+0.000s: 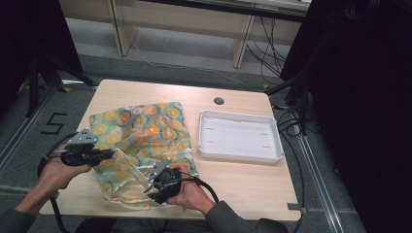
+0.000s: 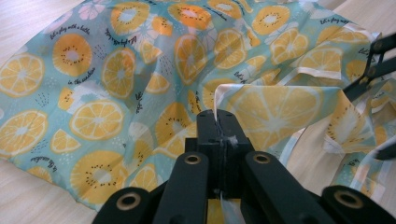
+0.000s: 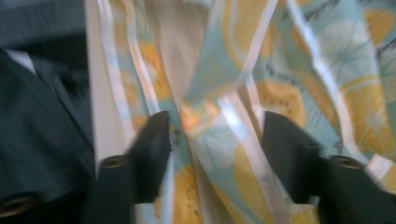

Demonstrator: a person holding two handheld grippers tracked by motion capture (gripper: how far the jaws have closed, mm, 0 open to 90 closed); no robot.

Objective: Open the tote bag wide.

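Citrus-print cloth [image 1: 145,136] lies on bench's [image 1: 243,179] near-left part. Left claw [image 2: 219,128] clamped on lifted cloth edge. Right claw [image 3: 212,140] spread apart, cloth folds between the jaws, ungripped.

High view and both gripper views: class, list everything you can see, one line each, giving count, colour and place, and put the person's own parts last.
Cloth: one, pale teal printed with orange citrus slices, spread on the table's left half, its near edge lifted.
Tray: one, white, shallow, right of the cloth.
Table: one, light wood, with a small dark round hole at its far edge.
Cables: several, dark, on the grey floor beyond the table.
Left claw: one, black, jaws shut on the cloth's edge.
Right claw: one, black, jaws apart with cloth folds between them.
Hands: two, one behind each claw, at the table's near edge.
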